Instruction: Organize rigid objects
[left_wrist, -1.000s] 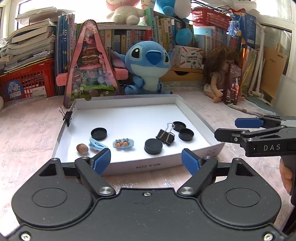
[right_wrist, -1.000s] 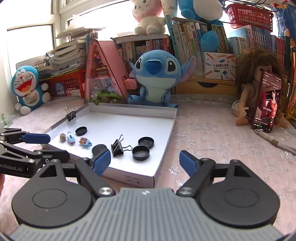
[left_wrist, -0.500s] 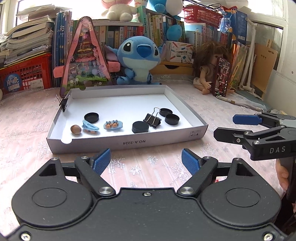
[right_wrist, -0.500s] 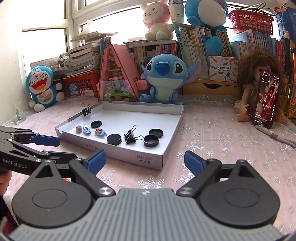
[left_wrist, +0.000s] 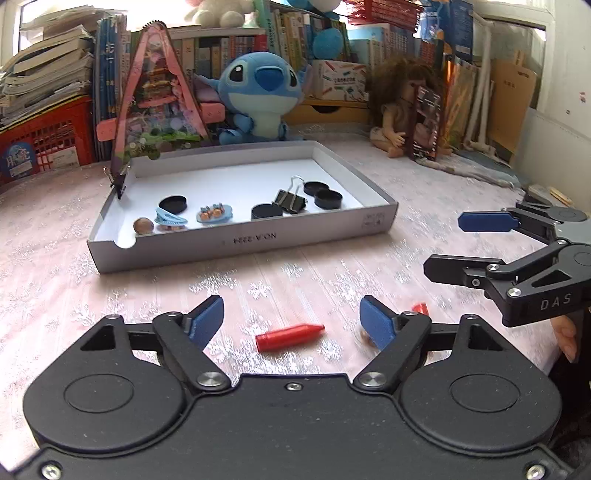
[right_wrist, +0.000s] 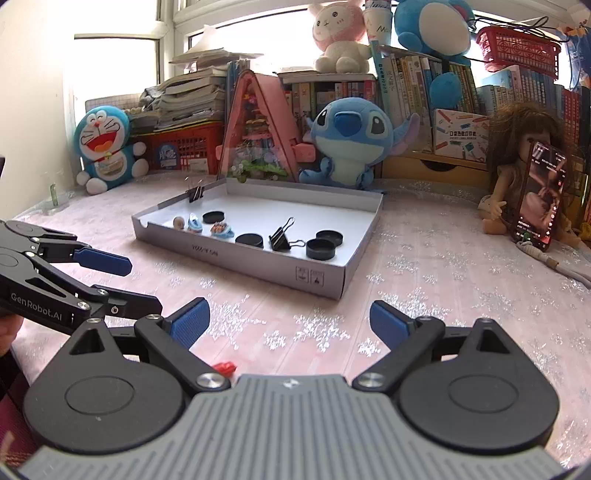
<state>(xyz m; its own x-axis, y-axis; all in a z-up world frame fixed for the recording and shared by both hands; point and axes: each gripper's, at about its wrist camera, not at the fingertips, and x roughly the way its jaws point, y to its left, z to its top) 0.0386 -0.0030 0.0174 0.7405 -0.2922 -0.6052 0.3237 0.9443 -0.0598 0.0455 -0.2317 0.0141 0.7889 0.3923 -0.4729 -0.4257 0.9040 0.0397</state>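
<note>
A shallow white box (left_wrist: 369, 218) (right_wrist: 332, 280) lies on the pink cloth. It holds black round caps (left_wrist: 327, 198), a black binder clip (left_wrist: 290, 201), small blue trinkets (left_wrist: 216, 213) and a brown bead (left_wrist: 143, 225). A red bullet-shaped piece (left_wrist: 290, 336) lies on the cloth between the fingers of my open left gripper (left_wrist: 291, 323). A second small red piece (left_wrist: 420, 308) lies to its right. My right gripper (right_wrist: 290, 321) is open and empty in front of the box; it also shows in the left wrist view (left_wrist: 461, 243).
A blue Stitch plush (left_wrist: 258, 99), a pink triangular toy house (left_wrist: 155, 99), a doll with a phone (left_wrist: 410, 110), a Doraemon toy (right_wrist: 105, 147), a red crate (left_wrist: 44, 144) and shelves of books stand behind the box.
Both grippers have drawn back from the box toward the near side. The red pieces on the cloth have come into the left wrist view between the left fingers.
</note>
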